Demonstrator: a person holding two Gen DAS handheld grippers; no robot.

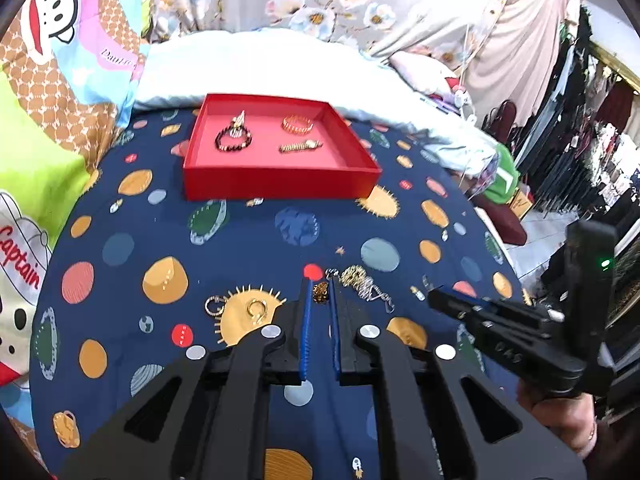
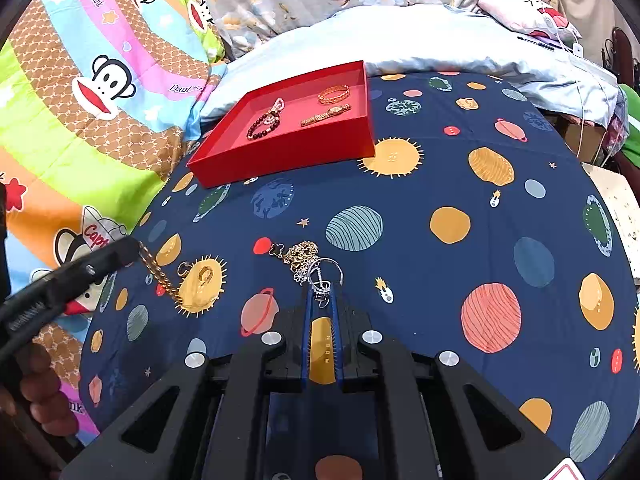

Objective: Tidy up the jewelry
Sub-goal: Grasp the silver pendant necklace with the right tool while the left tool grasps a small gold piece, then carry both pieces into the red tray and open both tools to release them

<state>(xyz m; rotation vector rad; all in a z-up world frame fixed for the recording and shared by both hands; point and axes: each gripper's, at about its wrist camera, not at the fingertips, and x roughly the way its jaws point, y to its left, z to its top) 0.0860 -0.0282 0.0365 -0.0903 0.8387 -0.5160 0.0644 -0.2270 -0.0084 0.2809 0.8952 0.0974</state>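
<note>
Two hand-held grippers, left (image 2: 138, 250) pinching gold chain (image 2: 160, 276), right (image 2: 322, 294) pinching silver ring (image 2: 325, 276)

Both grippers are built of black plastic. The left gripper (image 1: 322, 296) and right gripper (image 2: 322, 296) carry blue ribbed pads (image 1: 306, 332) and round silver screws (image 1: 270, 331). A green light (image 1: 606, 263) is lit on the right gripper's body.

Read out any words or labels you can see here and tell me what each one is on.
"Captain": on the cartoon monkey's hat on the colourful blanket.
"MOON": on a yellow planet of the navy space-print sheet.
Script name on the blanket's pink band: "Daul", the rest unclear.
Embossed marks on the right gripper: unreadable.
</note>
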